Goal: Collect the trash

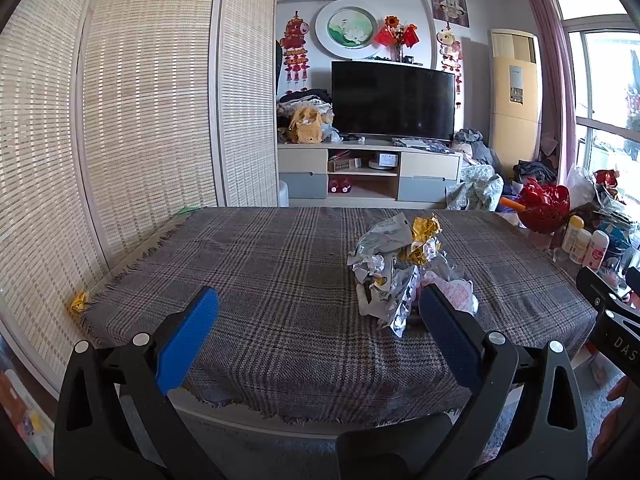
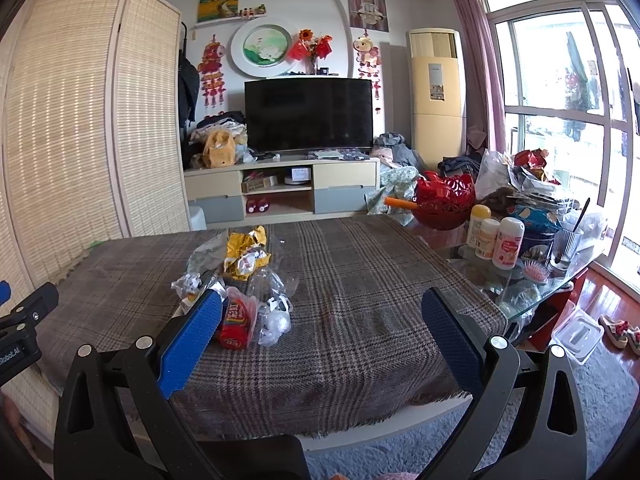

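Nothing collected yet, apparently: your left gripper (image 1: 318, 312) and right gripper (image 2: 322, 314) hover spread and empty; wrapper pile (image 2: 240, 280) sits mid-table (image 2: 380, 264), stray yellow scrap (image 1: 79, 302) at left edge.

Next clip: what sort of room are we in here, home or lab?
Most likely a lived-in home living room: a black flat-screen television on a low cream-and-grey media cabinet, red hanging wall ornaments, and a plaid-covered table holding a pile of crumpled wrapper trash.
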Demonstrator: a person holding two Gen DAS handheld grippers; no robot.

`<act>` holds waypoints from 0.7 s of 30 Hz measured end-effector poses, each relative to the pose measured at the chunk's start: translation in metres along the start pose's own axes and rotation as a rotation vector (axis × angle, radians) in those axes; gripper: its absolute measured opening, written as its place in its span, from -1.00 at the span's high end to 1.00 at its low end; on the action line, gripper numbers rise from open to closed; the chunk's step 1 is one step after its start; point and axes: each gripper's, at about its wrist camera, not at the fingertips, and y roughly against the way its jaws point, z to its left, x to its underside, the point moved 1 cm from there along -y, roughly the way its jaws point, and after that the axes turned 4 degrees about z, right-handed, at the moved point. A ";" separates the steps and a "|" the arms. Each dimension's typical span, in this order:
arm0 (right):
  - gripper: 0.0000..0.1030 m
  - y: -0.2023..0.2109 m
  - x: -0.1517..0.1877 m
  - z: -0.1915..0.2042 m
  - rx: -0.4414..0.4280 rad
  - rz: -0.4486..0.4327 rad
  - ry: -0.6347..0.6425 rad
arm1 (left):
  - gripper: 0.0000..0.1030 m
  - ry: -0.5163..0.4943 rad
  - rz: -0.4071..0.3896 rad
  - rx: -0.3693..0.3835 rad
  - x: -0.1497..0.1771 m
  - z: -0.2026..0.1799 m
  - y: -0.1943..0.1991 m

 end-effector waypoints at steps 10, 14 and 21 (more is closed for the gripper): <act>-0.94 -0.001 0.001 0.001 -0.001 0.009 0.005 | -0.85 -0.018 0.005 -0.002 0.001 0.001 -0.004; -0.94 -0.002 0.002 0.000 -0.002 0.012 0.003 | -0.85 -0.011 -0.007 0.000 0.002 0.001 -0.005; -0.94 -0.007 0.005 -0.001 0.003 0.029 0.008 | -0.85 -0.015 -0.007 -0.013 0.003 0.001 -0.006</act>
